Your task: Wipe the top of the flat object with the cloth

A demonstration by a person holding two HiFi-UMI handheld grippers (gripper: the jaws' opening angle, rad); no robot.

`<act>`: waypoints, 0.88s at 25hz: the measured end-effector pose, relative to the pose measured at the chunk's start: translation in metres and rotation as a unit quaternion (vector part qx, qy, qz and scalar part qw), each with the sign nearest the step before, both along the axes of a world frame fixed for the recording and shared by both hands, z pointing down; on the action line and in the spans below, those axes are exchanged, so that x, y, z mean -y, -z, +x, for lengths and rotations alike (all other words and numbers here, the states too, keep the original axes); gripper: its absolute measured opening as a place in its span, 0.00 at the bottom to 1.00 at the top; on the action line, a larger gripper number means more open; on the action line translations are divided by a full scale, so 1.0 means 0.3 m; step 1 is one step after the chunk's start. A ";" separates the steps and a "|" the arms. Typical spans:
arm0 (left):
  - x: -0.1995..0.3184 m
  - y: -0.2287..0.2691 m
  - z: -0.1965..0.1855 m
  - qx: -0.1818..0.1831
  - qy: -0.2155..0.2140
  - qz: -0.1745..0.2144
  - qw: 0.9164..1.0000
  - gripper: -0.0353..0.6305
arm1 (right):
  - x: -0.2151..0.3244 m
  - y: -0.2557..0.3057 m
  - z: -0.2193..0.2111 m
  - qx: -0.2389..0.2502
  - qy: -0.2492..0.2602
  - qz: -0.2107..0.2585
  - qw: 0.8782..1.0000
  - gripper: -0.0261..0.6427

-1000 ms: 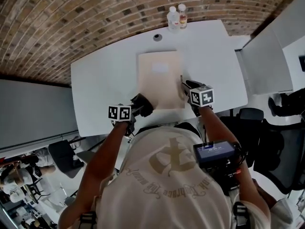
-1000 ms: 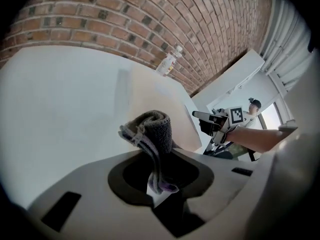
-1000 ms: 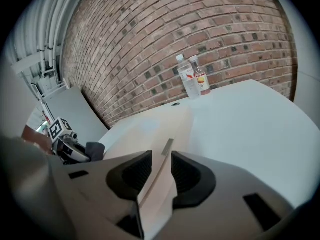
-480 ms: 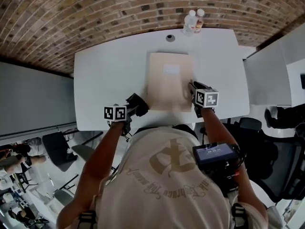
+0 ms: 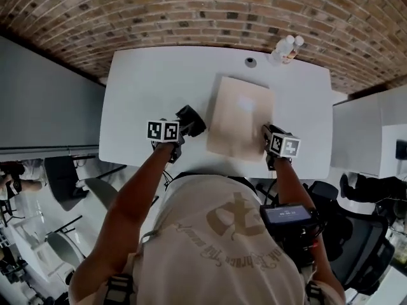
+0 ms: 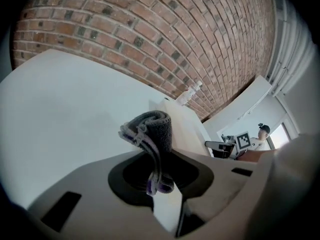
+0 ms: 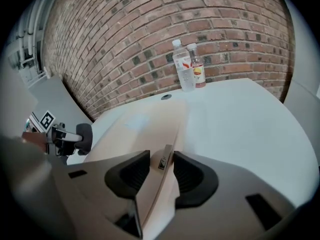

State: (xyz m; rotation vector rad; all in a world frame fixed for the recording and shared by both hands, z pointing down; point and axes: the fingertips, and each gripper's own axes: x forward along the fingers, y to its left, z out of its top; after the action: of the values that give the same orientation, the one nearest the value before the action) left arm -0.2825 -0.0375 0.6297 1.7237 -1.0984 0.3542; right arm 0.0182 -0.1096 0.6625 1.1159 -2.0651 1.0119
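**A:** What is your left claw (image 5: 193, 121) doing?

**B:** It is gripping the cloth (image 6: 152, 130). The cloth is grey, folded into a thick roll with a purplish edge. Both pads are squeezing its lower end, and the rolled end is sticking up past the tips. I am holding it above the white counter (image 5: 149, 88), just beside the left edge of the flat board (image 5: 240, 116). It is not touching the board.

**A:** Where is the board lying?

**B:** It is lying in the middle of the counter, pale beige, with its long side running away from me. Two bottles (image 7: 189, 66) are standing close together at the far edge, in front of the brick wall (image 5: 191, 11).

**A:** And the right claw (image 5: 266, 131)?

**B:** It is sitting at the board's near right corner, turned so that the board's edge is passing between the two jaws. They have just been opening. The dark pads seem to be touching both faces of the board, but the gap there is too narrow for me to be sure.

**A:** Are the two claws close together?

**B:** No. The whole width of the board is lying between them.
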 end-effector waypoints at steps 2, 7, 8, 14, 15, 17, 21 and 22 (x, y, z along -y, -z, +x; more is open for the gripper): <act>0.082 0.005 -0.002 0.003 0.002 0.012 1.000 0.20 | 0.007 0.003 -0.009 -0.007 0.006 -0.003 1.000 0.28; 0.287 -0.011 -0.028 0.038 -0.008 0.029 0.999 0.20 | 0.046 0.014 -0.034 -0.036 0.028 0.003 0.999 0.28; 0.328 -0.018 -0.035 0.049 -0.012 0.031 0.998 0.20 | 0.048 0.015 -0.036 -0.039 0.030 0.001 0.999 0.28; 0.560 -0.068 -0.048 0.086 -0.034 0.041 0.995 0.20 | 0.044 0.000 -0.046 -0.026 0.035 -0.021 0.999 0.28; 0.590 -0.081 -0.042 0.097 -0.042 0.042 0.993 0.20 | 0.049 0.010 -0.051 -0.027 0.036 -0.017 0.999 0.28; 0.636 -0.108 -0.026 0.125 -0.063 0.047 0.989 0.20 | 0.053 0.015 -0.046 -0.032 0.031 -0.016 0.999 0.28; 0.689 -0.135 0.013 0.179 -0.103 0.076 0.976 0.20 | 0.060 0.003 -0.036 -0.030 0.019 -0.018 0.999 0.28; 0.692 -0.135 0.024 0.185 -0.109 0.083 0.973 0.20 | 0.061 0.004 -0.034 -0.029 0.015 -0.017 0.999 0.28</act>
State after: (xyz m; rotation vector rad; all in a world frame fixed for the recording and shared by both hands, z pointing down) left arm -0.2754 -0.2451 0.6704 1.9842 -1.2312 0.7634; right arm 0.0079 -0.1279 0.6614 1.0799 -2.0056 0.9858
